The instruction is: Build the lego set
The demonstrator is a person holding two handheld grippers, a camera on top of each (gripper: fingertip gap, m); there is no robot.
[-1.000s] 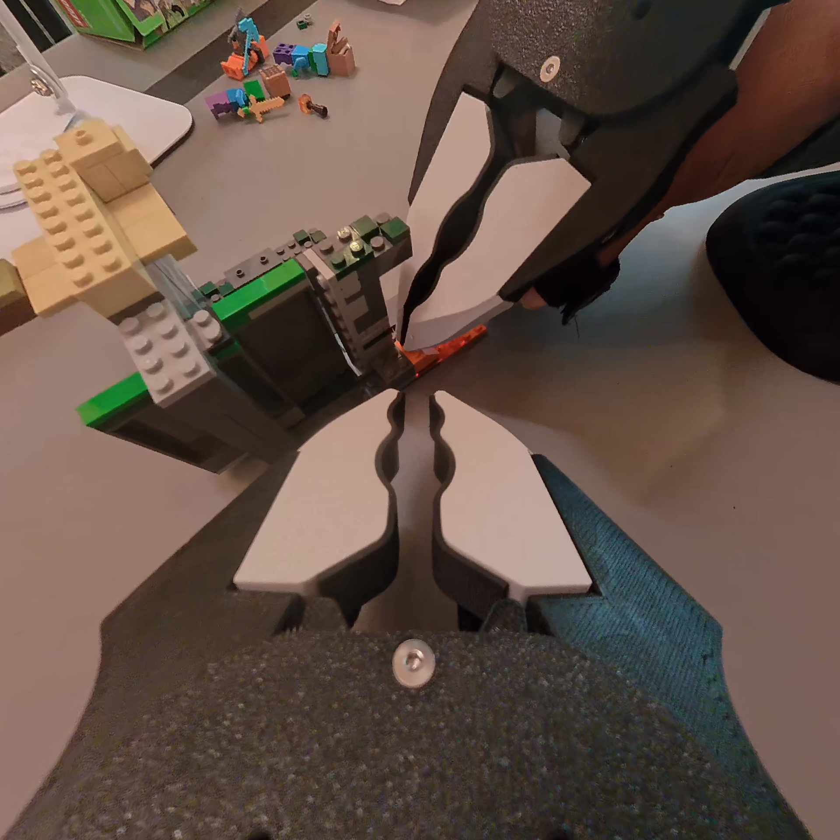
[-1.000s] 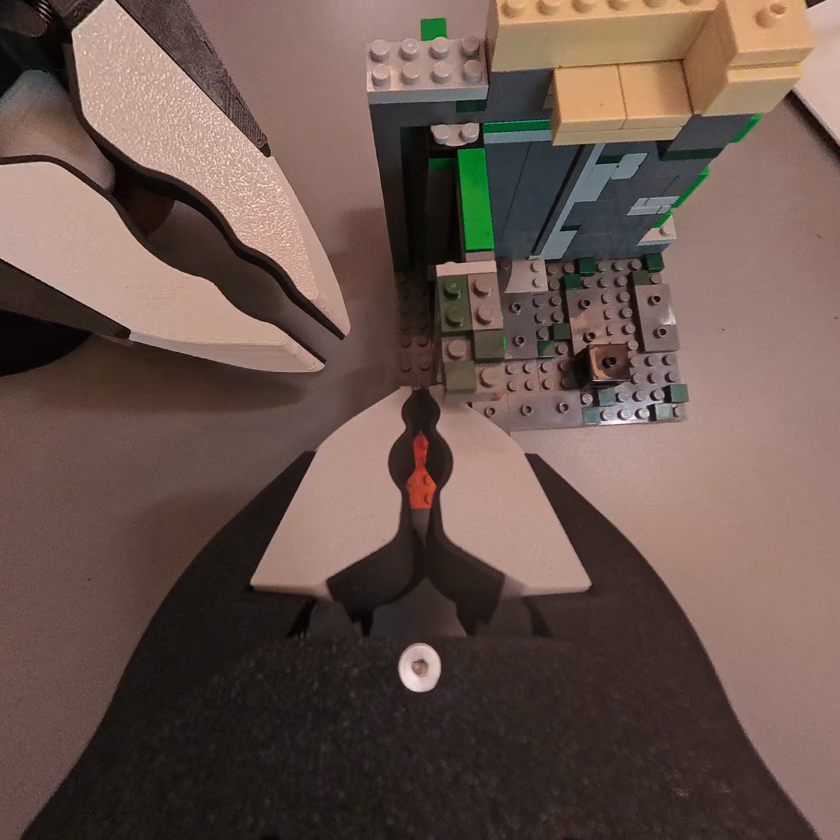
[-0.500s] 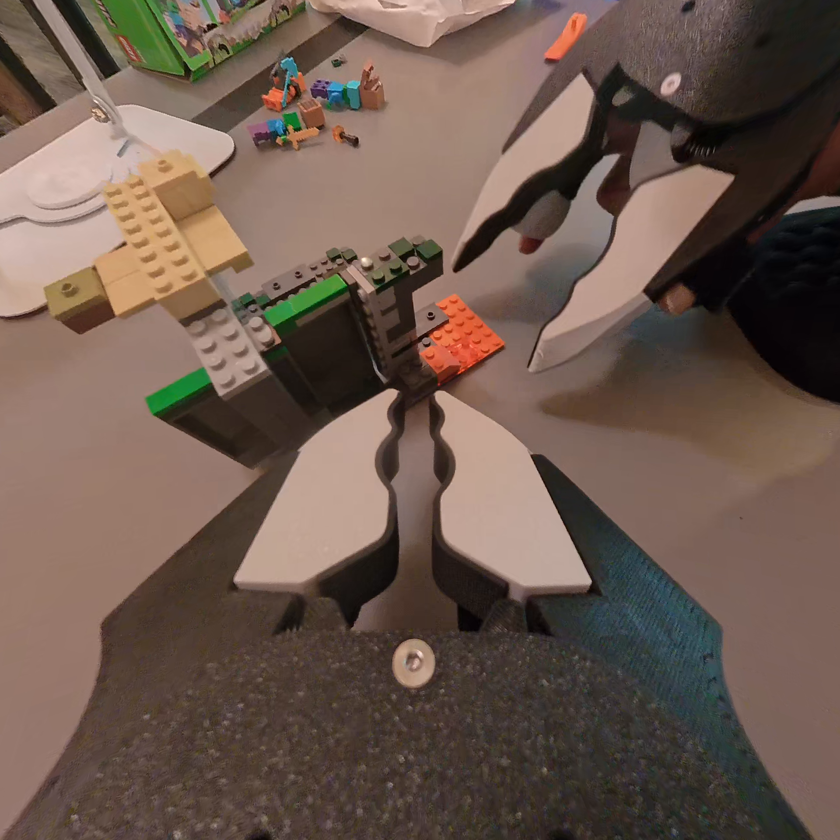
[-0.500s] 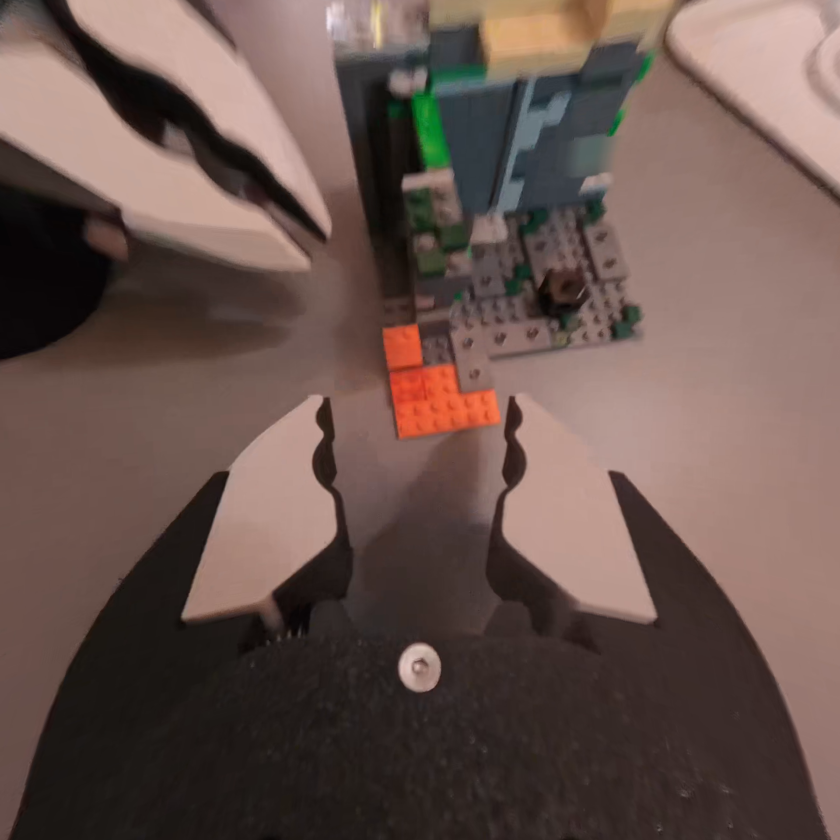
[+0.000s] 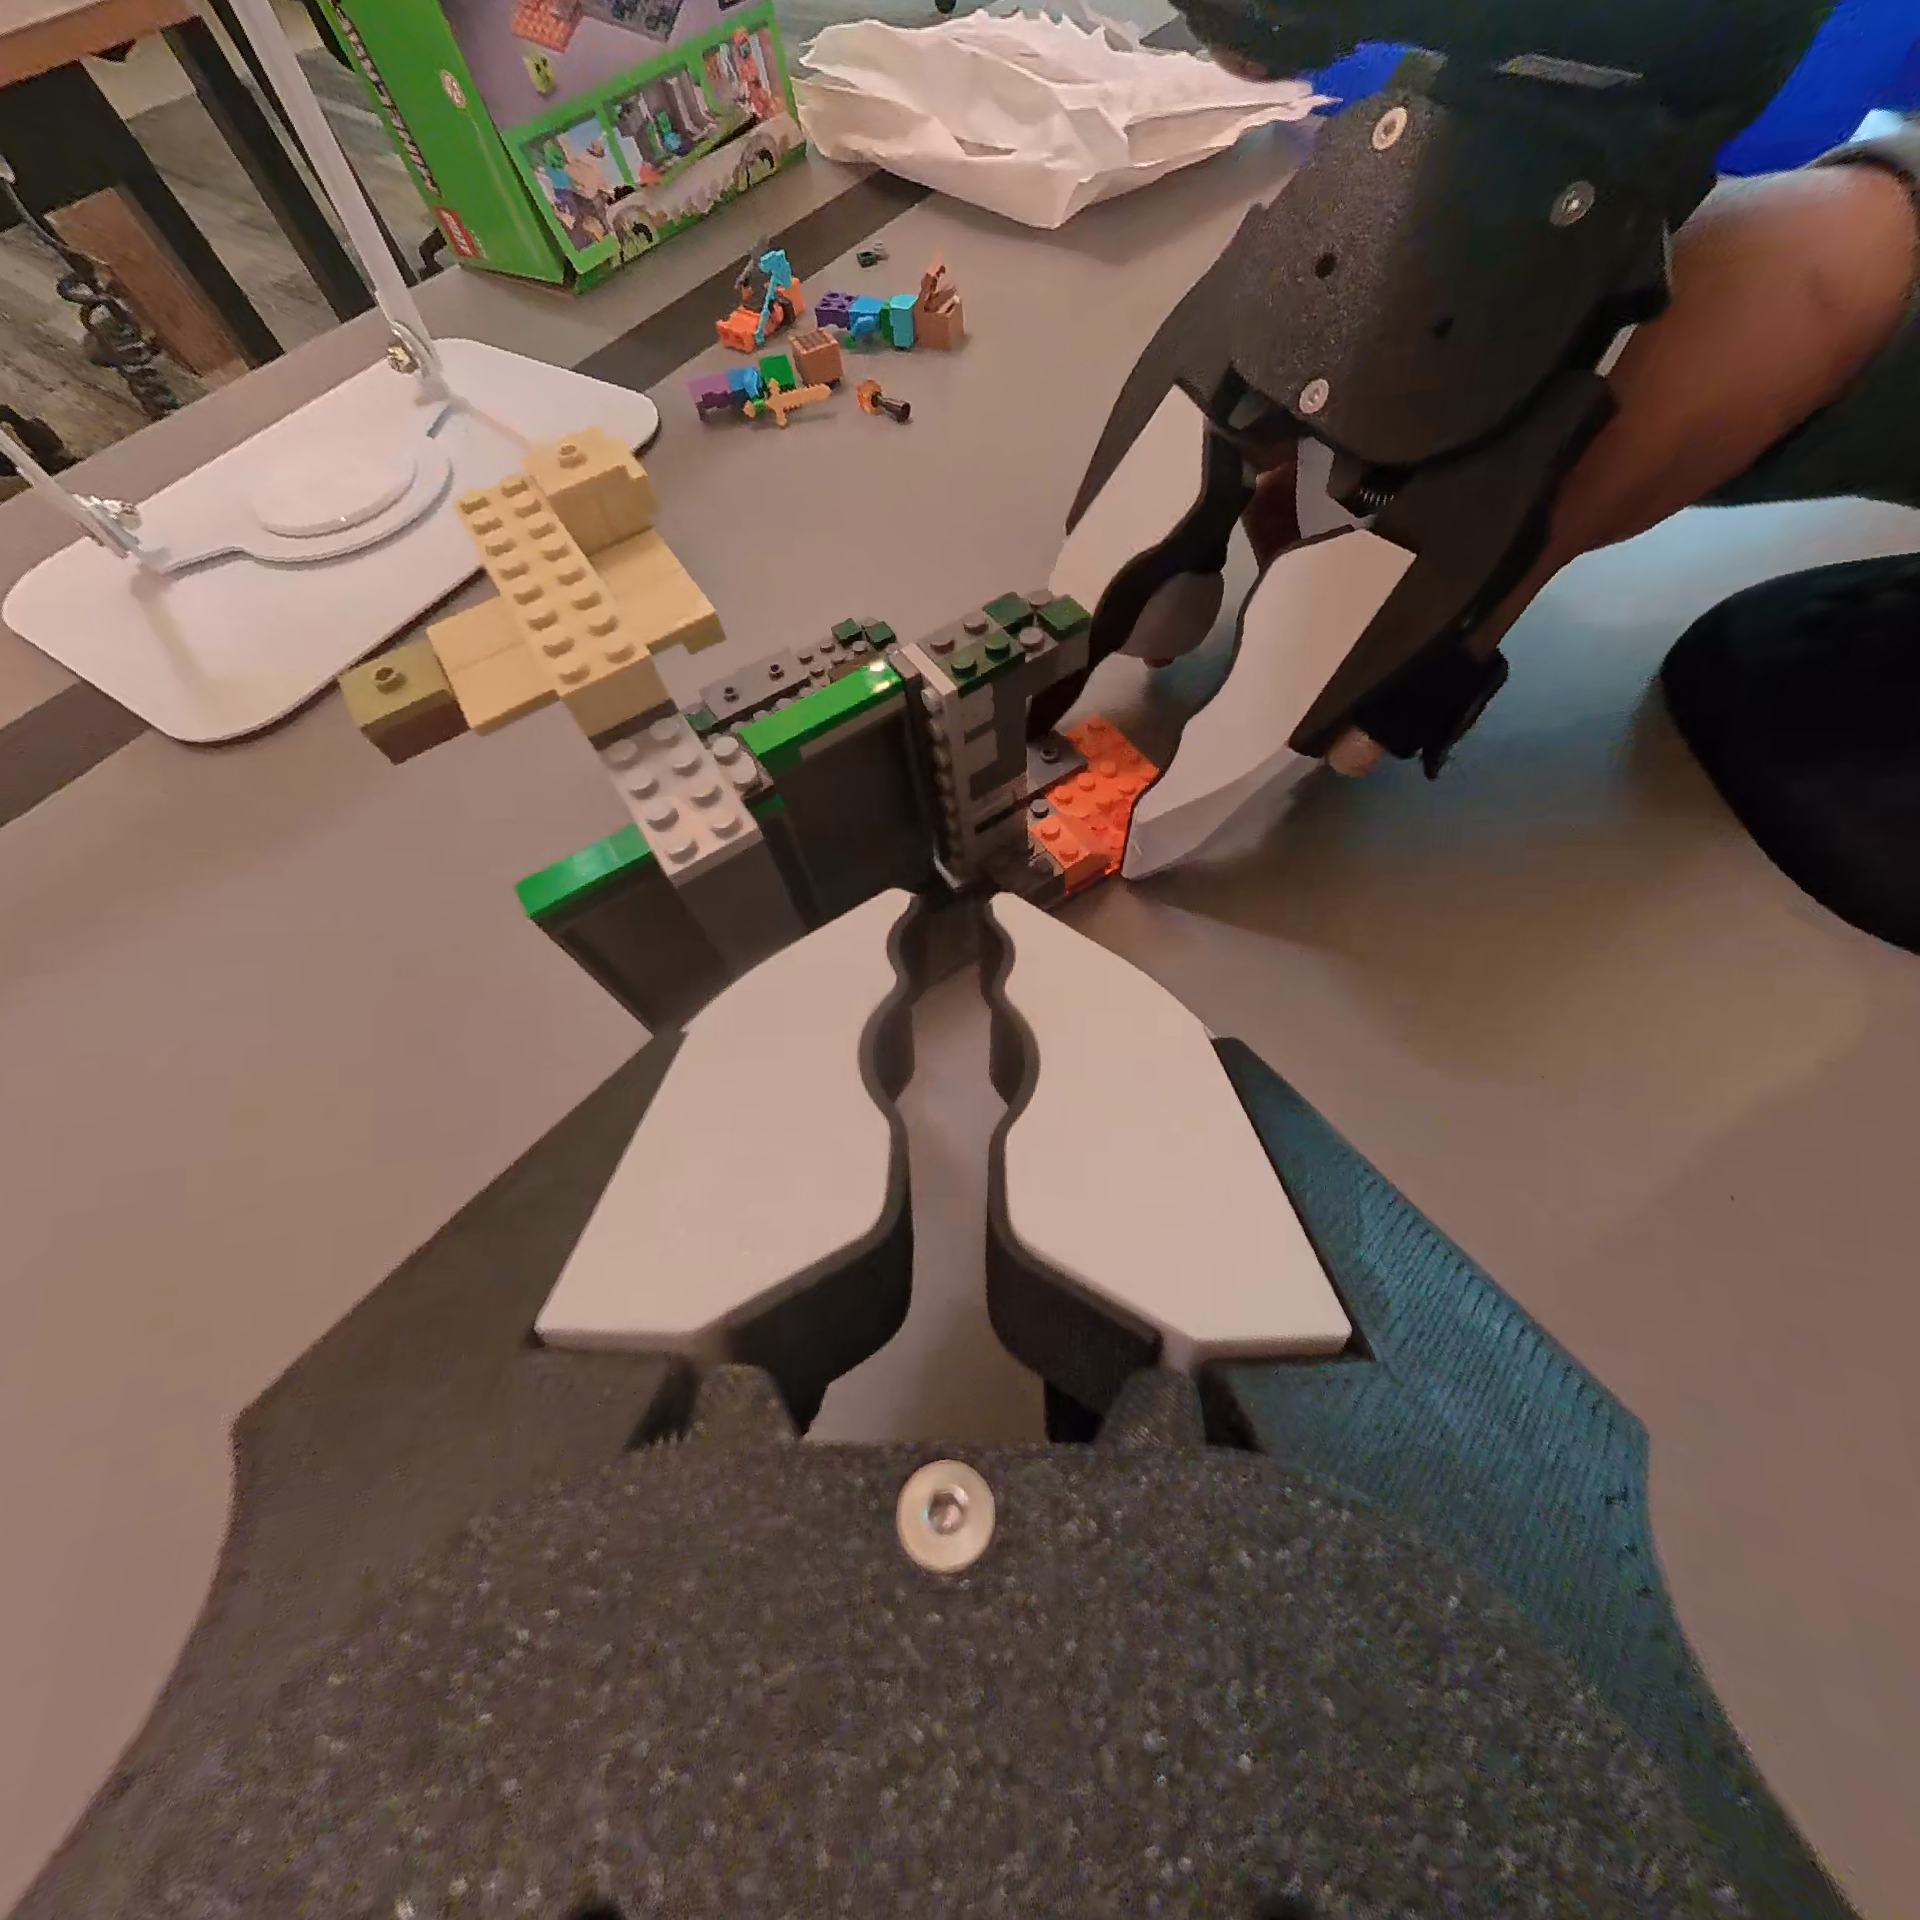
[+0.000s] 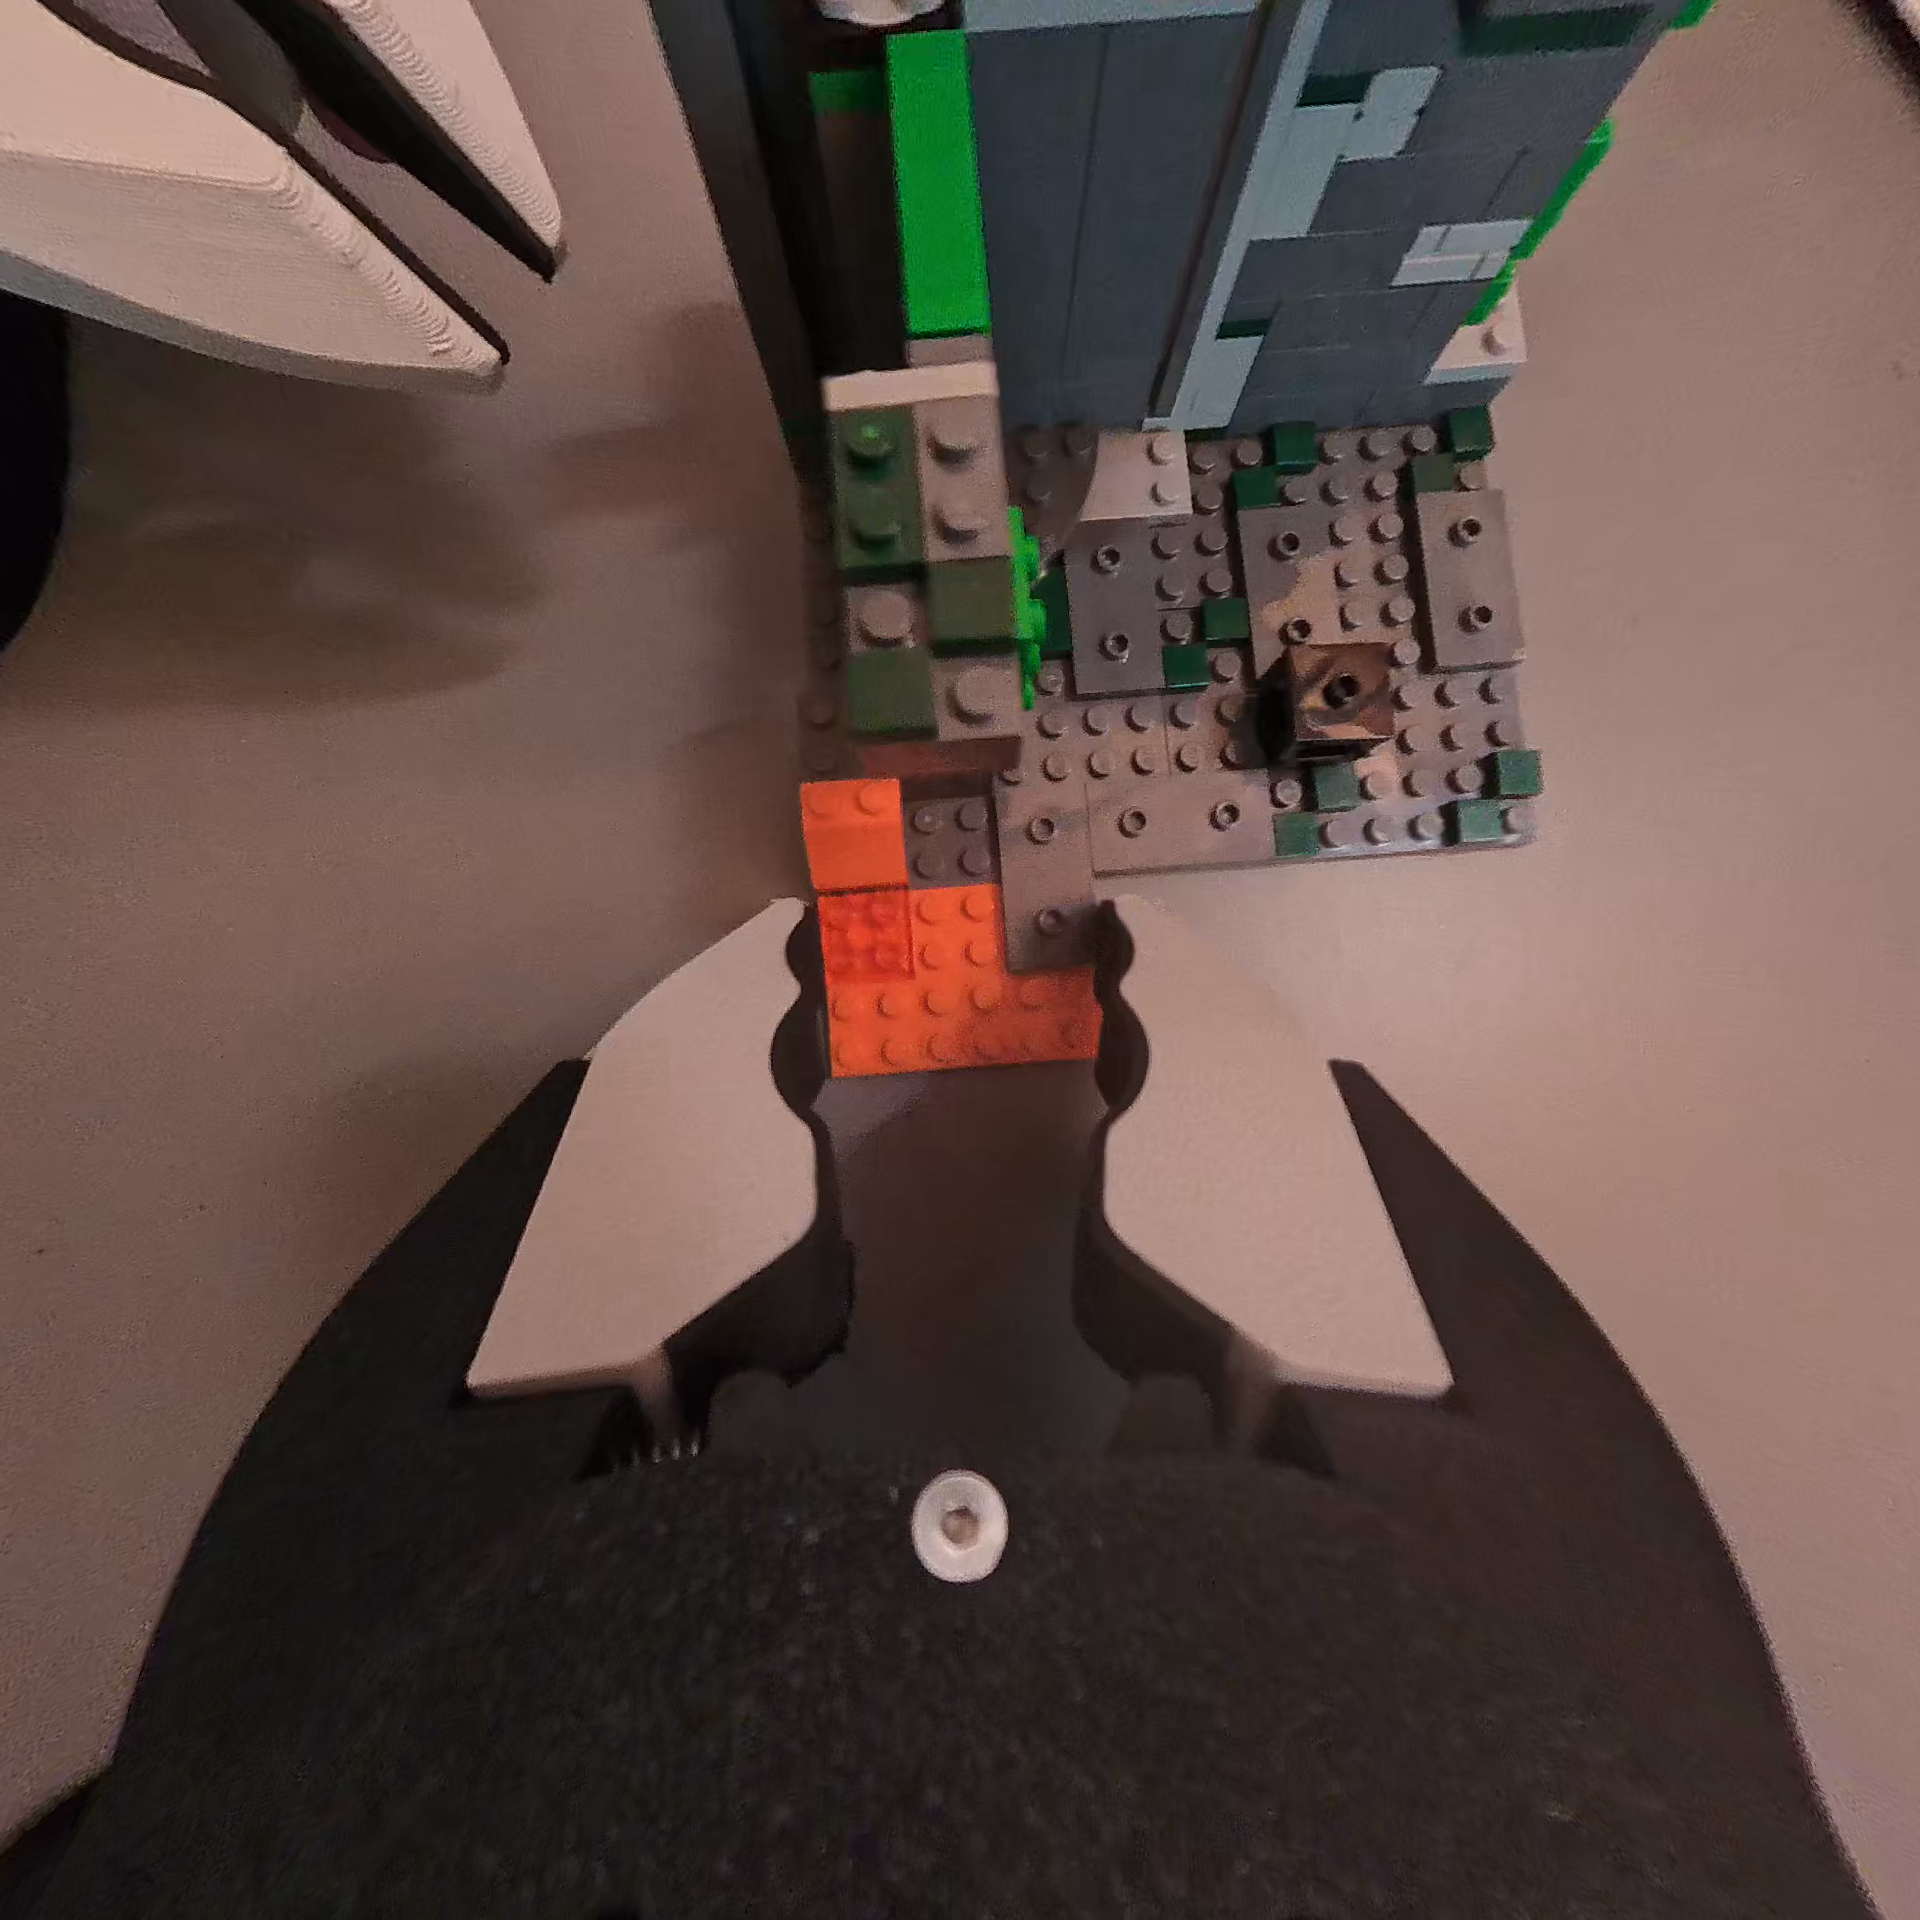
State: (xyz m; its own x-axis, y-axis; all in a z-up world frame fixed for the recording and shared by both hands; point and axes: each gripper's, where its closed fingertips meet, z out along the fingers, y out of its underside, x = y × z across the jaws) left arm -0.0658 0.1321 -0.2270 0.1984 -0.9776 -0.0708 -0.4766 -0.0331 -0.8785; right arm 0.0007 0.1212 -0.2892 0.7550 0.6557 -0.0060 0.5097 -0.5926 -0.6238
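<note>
Bracing: left tool [image 5: 948, 914] nearly clenched on nothing, tips right at the lego build's [image 5: 831, 769] near corner.
Straddling: right tool [image 6: 951, 935] spread wide, fingers either side of the orange plate [image 6: 966, 997], gripping nothing that I can see.
Plate: sits at the build's corner, looks attached.
Risk: push sideways and the tall build slides or tips on the tabletop [image 5: 1455, 1039], tan top [image 5: 566, 608] overhangs.
Far edge: loose pieces [image 5: 821, 343], green box [image 5: 582, 135].
</note>
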